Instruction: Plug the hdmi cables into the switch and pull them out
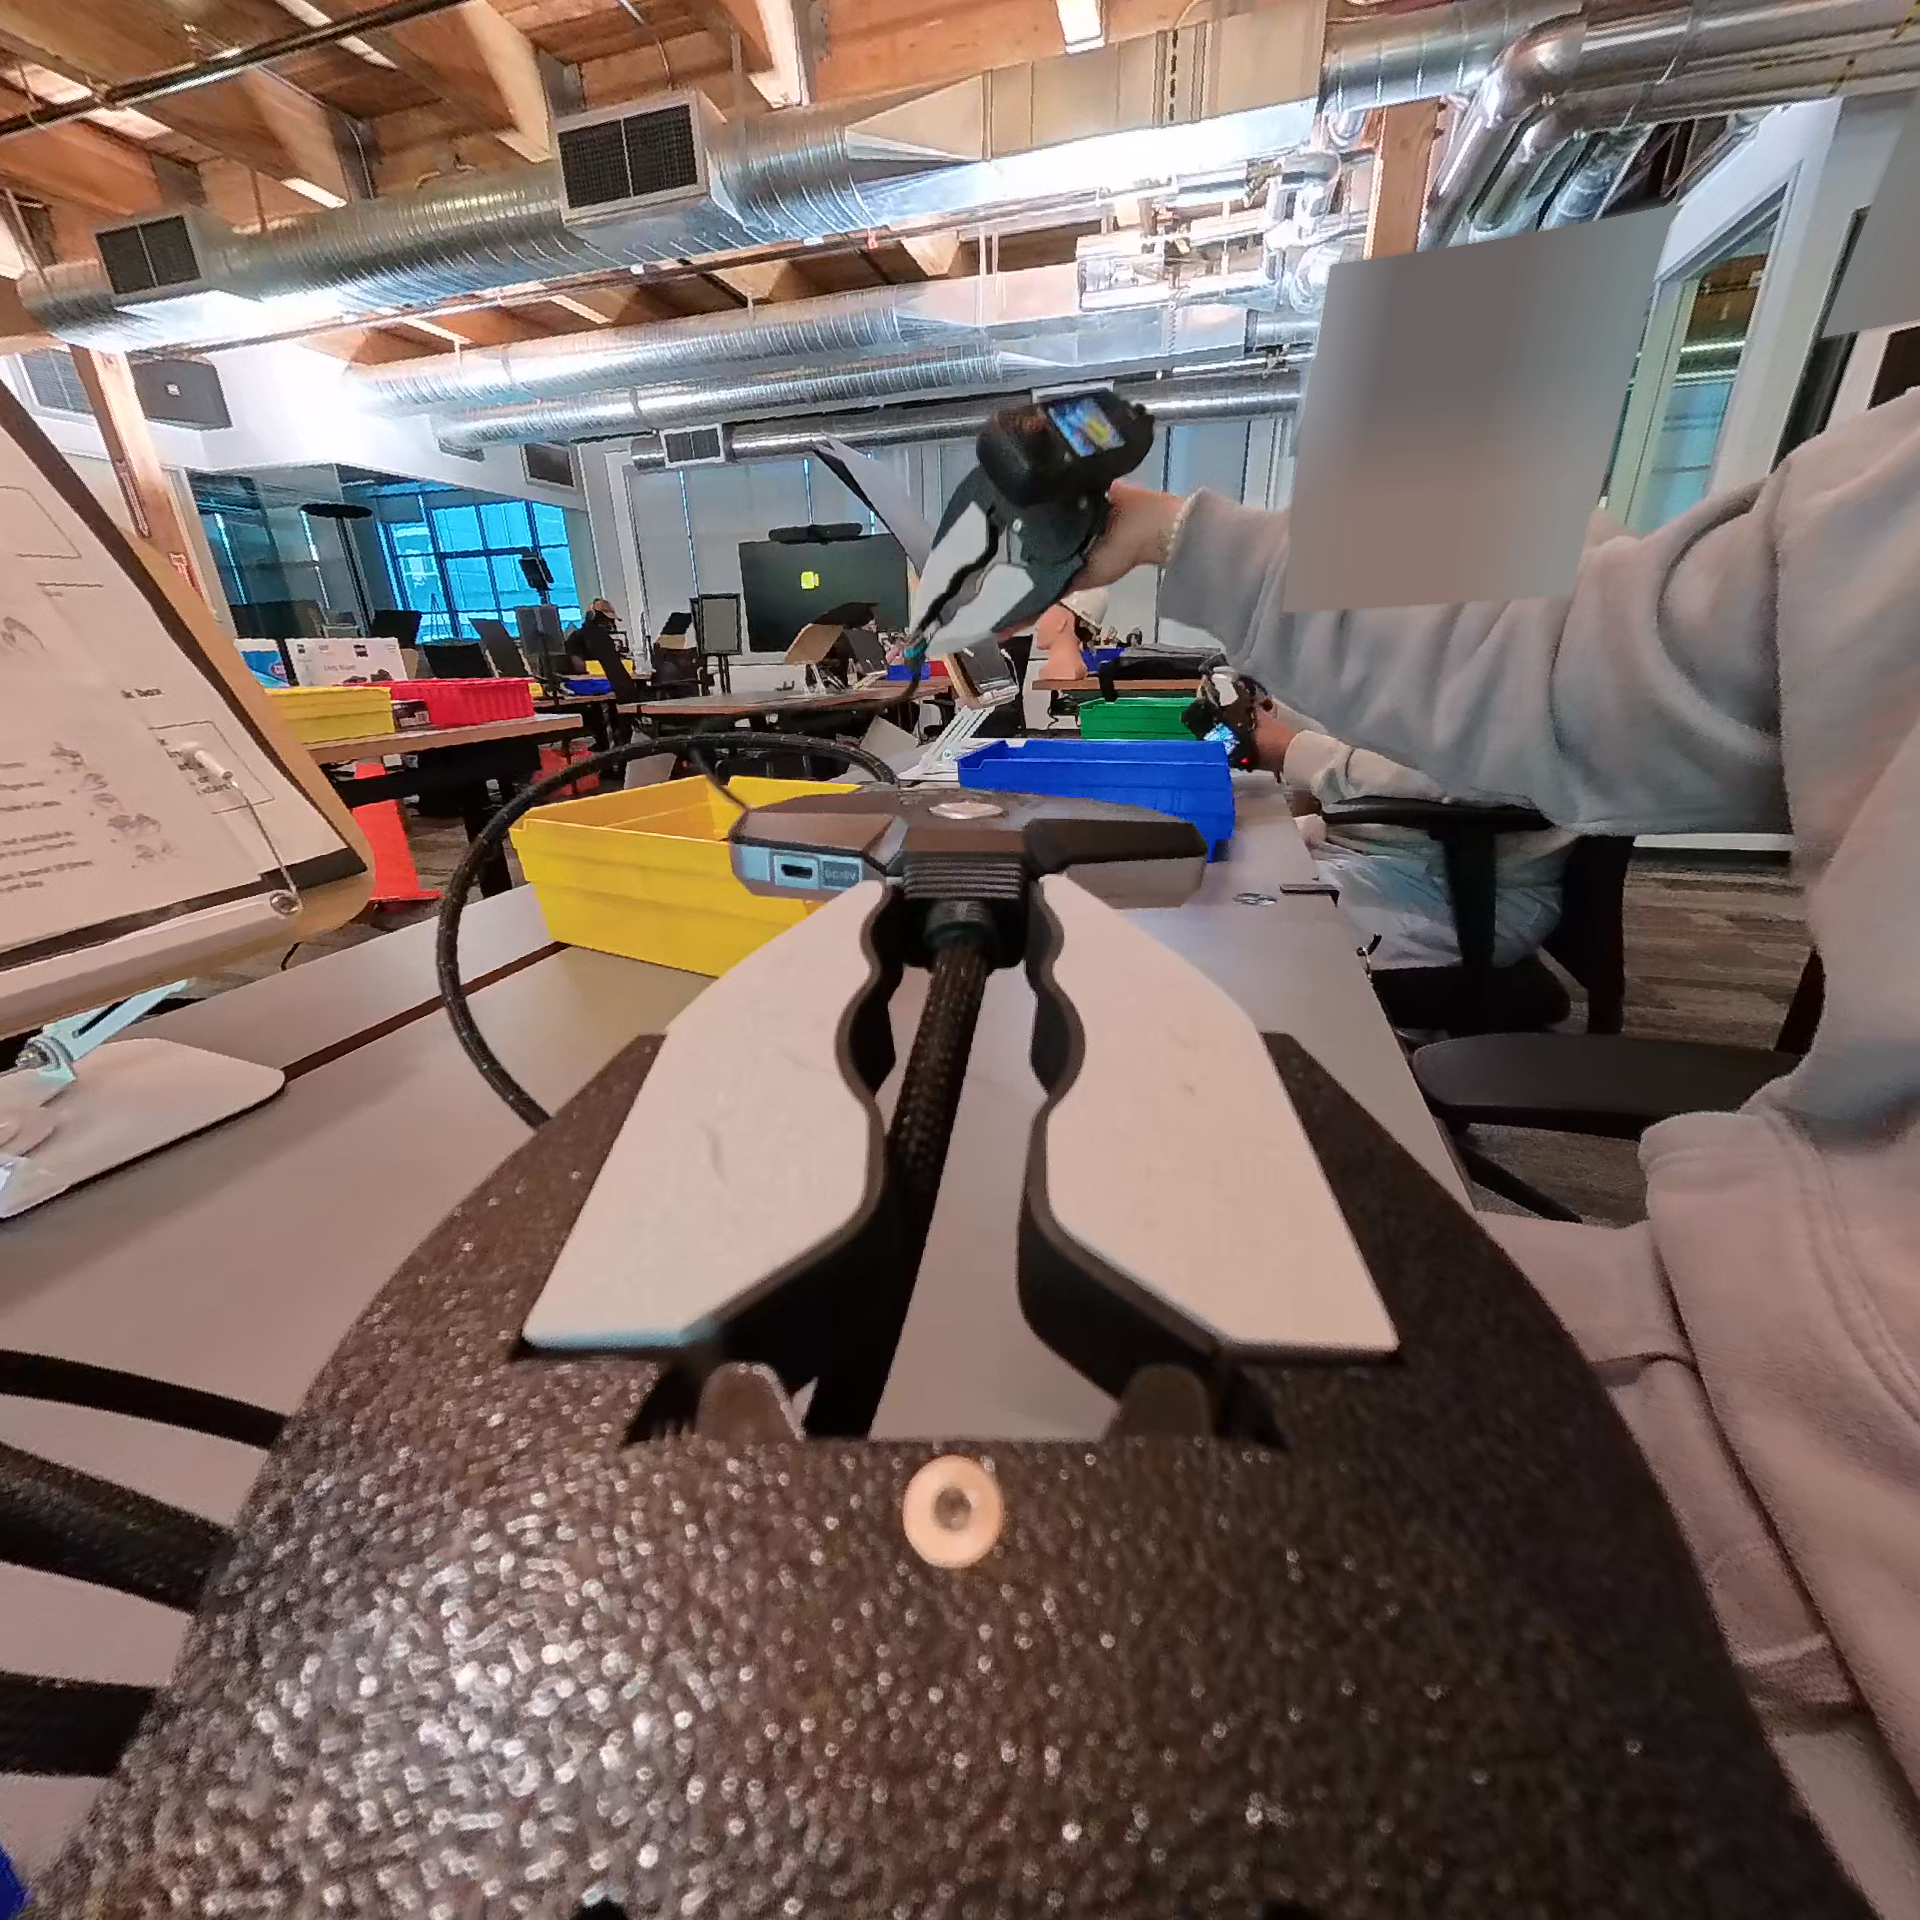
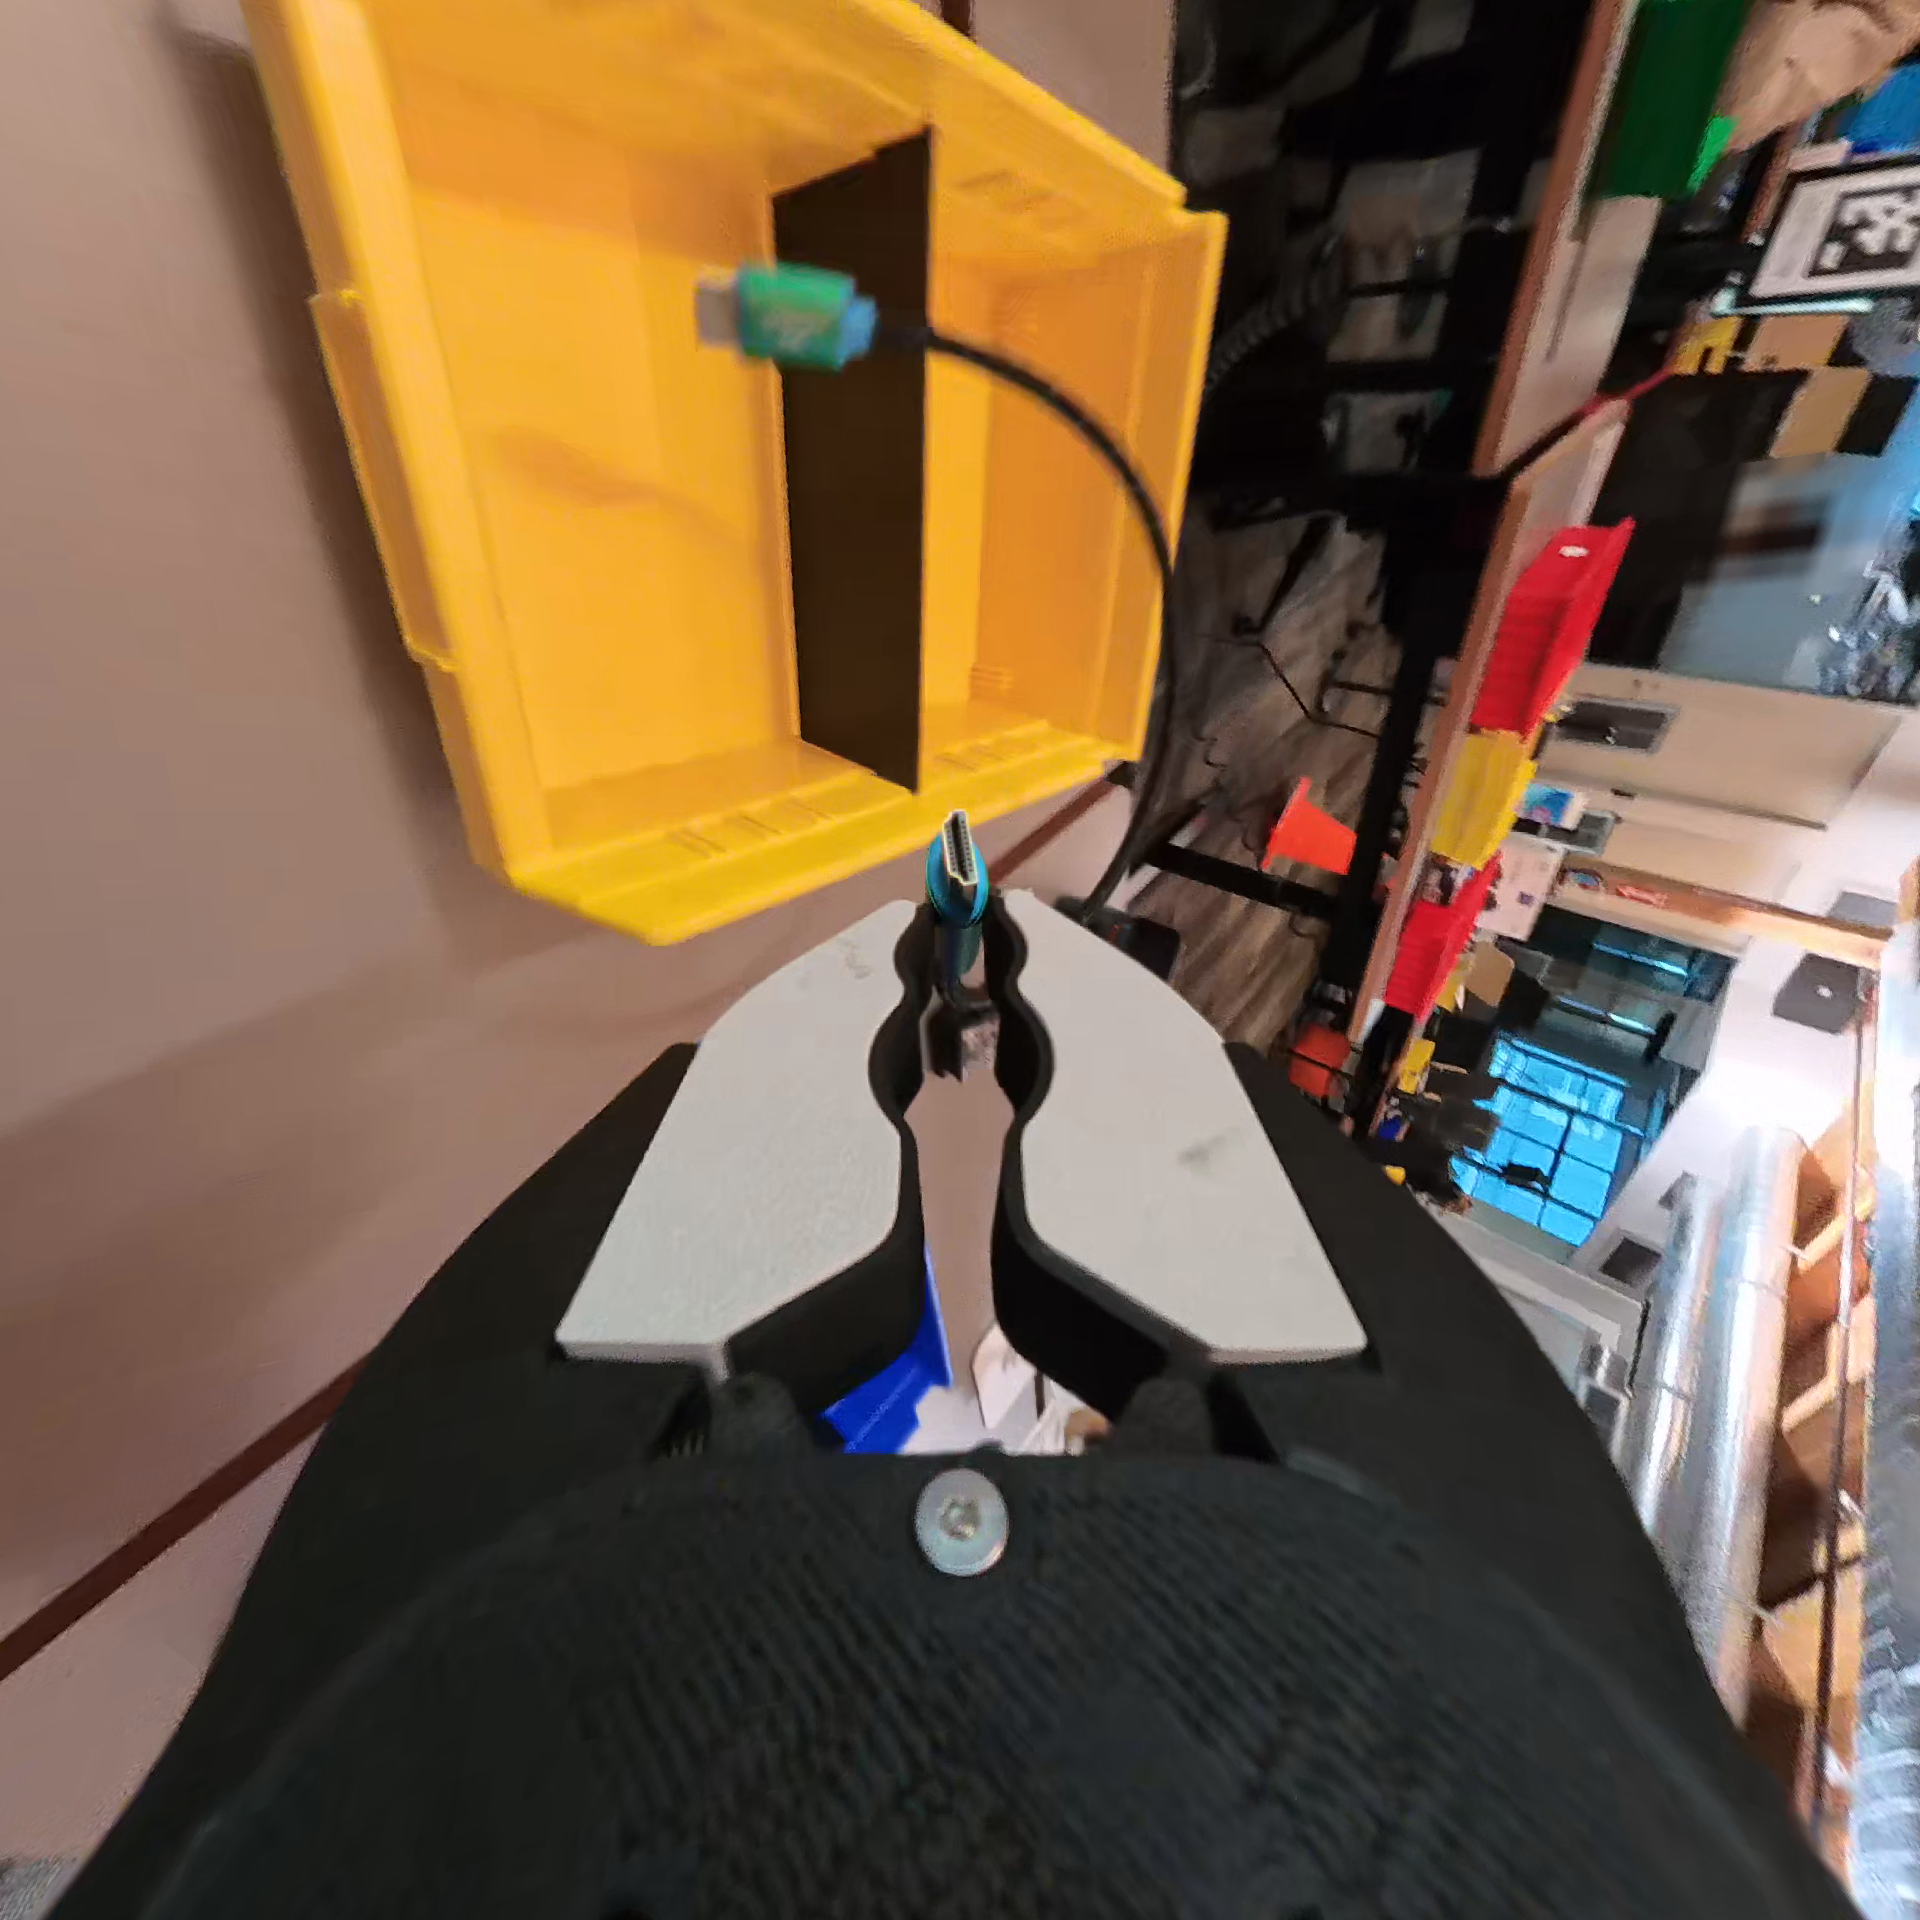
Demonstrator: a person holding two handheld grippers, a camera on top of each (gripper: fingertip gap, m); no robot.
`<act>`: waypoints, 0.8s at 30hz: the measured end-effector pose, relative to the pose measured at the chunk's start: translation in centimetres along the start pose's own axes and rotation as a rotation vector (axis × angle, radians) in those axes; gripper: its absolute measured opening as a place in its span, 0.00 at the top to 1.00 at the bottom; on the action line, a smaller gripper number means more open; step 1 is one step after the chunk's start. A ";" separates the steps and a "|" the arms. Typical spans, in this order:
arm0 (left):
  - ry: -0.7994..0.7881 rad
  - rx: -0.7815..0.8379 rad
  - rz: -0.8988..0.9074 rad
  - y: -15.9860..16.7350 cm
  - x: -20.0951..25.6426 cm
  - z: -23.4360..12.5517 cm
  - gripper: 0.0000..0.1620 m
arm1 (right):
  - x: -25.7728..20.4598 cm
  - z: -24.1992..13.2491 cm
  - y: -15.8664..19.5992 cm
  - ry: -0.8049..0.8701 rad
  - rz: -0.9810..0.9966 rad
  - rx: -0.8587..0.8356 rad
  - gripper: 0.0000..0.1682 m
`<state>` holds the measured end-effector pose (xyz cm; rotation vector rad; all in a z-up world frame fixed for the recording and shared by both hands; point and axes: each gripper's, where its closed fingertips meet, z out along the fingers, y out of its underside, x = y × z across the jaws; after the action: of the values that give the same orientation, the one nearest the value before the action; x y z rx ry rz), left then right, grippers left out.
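Grey table (image 1: 312, 1195), open-plan workshop

Dark flat switch (image 1: 971, 831) sits on the table with a black braided cable (image 1: 935, 1049) plugged into its near edge and a free port beside it, while a blue-green cable plug (image 2: 956, 883) is up in the air, its other green end (image 2: 790, 317) dangling over the yellow bin.
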<state>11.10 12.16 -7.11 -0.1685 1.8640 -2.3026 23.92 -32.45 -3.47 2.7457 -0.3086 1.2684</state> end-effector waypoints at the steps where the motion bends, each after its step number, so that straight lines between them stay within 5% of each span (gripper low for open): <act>1: 0.001 -0.001 0.000 0.0 0.0 0.0 0.87 | -0.6 0.7 -0.2 -0.014 -0.002 0.009 0.94; 14: 0.029 -0.019 -0.019 0.9 0.7 1.3 0.87 | -6.6 9.1 -5.5 -0.044 0.008 0.120 0.94; 18: 0.030 -0.020 -0.021 1.0 0.8 1.5 0.87 | -8.2 10.2 -5.5 -0.159 0.262 0.182 0.70; 24: 0.037 -0.017 -0.028 1.1 0.9 1.6 0.87 | -6.6 7.9 -5.6 -0.180 0.577 0.378 0.61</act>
<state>10.58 10.24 -7.88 -0.1558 1.9112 -2.3239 26.86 -27.41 -13.65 3.2394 -1.0402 1.2913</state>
